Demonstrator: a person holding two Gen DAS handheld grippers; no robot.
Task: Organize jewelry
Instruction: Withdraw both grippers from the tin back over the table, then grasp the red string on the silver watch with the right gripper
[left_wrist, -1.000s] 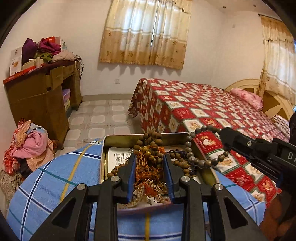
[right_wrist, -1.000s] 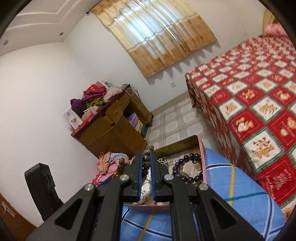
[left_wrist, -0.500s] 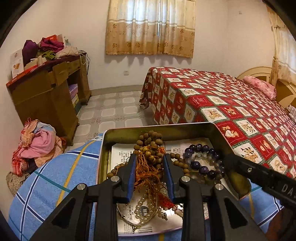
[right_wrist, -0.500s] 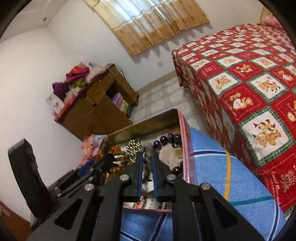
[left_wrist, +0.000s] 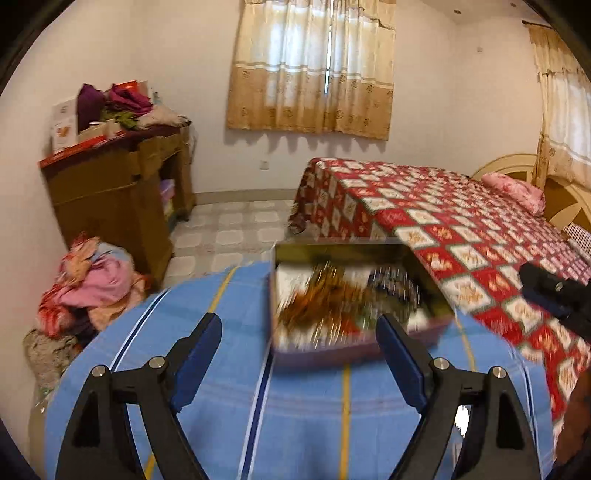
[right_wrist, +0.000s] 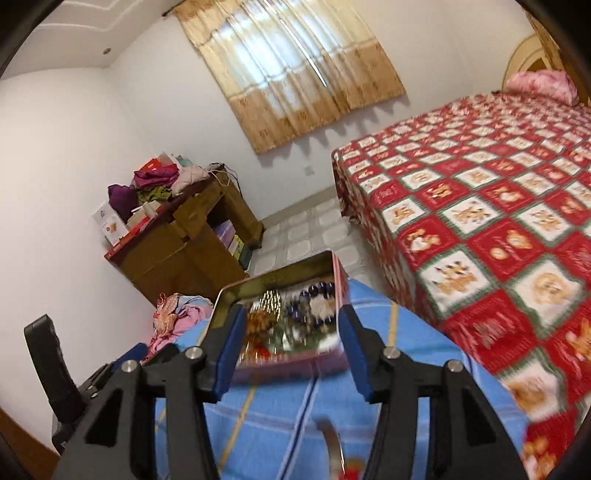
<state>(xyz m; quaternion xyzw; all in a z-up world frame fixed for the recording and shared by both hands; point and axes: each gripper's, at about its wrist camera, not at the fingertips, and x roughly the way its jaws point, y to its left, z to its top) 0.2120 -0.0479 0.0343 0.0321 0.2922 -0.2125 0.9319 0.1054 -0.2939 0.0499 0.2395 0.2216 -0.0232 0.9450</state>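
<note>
An open metal tin (left_wrist: 332, 252) sits on a blue striped cloth (left_wrist: 236, 295), blurred by motion. Inside lie brown beads with an orange tassel (left_wrist: 314, 301) and a dark purple bead bracelet (left_wrist: 397, 286). My left gripper (left_wrist: 299, 328) is drawn back just short of the tin's near edge, its jaws opening wide with nothing between them. In the right wrist view the tin (right_wrist: 277, 277) lies just beyond my right gripper (right_wrist: 291, 317). Its jaws are also opening and grip nothing. The purple beads (right_wrist: 317, 291) show between its tips. The right gripper's black body (left_wrist: 554, 295) appears at the left view's right edge.
A bed with a red patterned cover (left_wrist: 443, 221) stands close on the right. On the left are a wooden desk (left_wrist: 110, 192) piled with clothes and a heap of clothes (left_wrist: 92, 288) on the tiled floor. A blurred reddish object (right_wrist: 334, 446) lies on the cloth near me.
Both grippers were shut on bead strands over the tin. Both have let go, opened their jaws and pulled back from the tin, leaving the beads inside.
</note>
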